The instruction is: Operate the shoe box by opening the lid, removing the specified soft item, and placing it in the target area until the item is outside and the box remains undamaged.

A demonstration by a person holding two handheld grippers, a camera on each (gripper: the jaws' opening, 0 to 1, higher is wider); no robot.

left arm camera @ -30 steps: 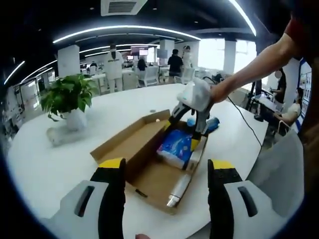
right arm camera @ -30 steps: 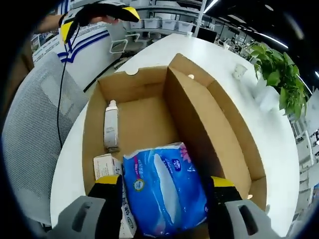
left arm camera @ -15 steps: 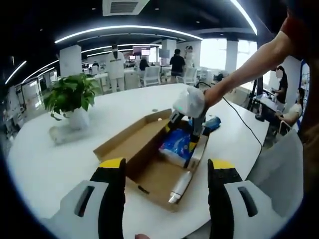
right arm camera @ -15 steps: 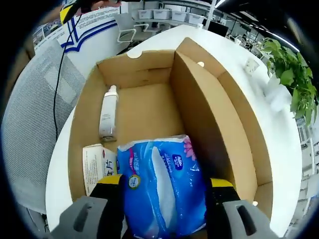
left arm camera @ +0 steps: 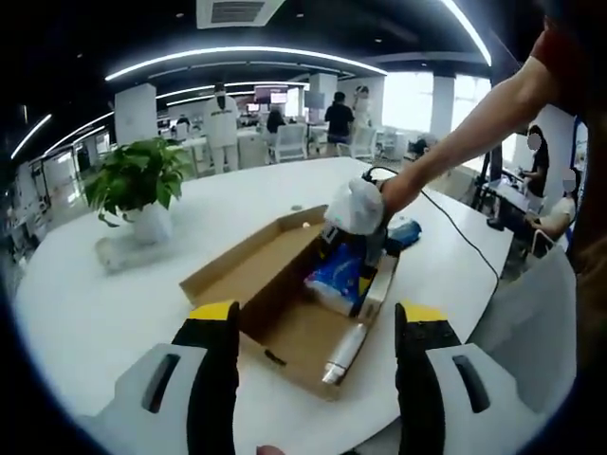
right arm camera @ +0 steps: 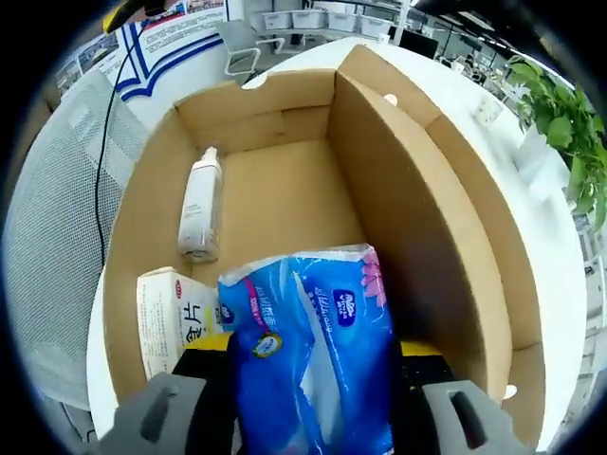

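The brown shoe box lies on the white table with its lid folded back. Inside lie a blue soft tissue pack, a white bottle and a small white carton. My right gripper, held by a person's hand, reaches down into the box over the pack. In the right gripper view the blue pack sits between the jaws of the right gripper, which stand wide on either side of it; the bottle lies farther in. My left gripper hovers open in front of the box.
A potted plant stands at the table's far left, and a blue object with a black cable lies behind the box. A grey mesh chair stands at the table's edge. People stand far off in the office.
My right gripper has dropped deeper into the box, so its jaws now straddle more of the blue pack. The left gripper stays where it was.
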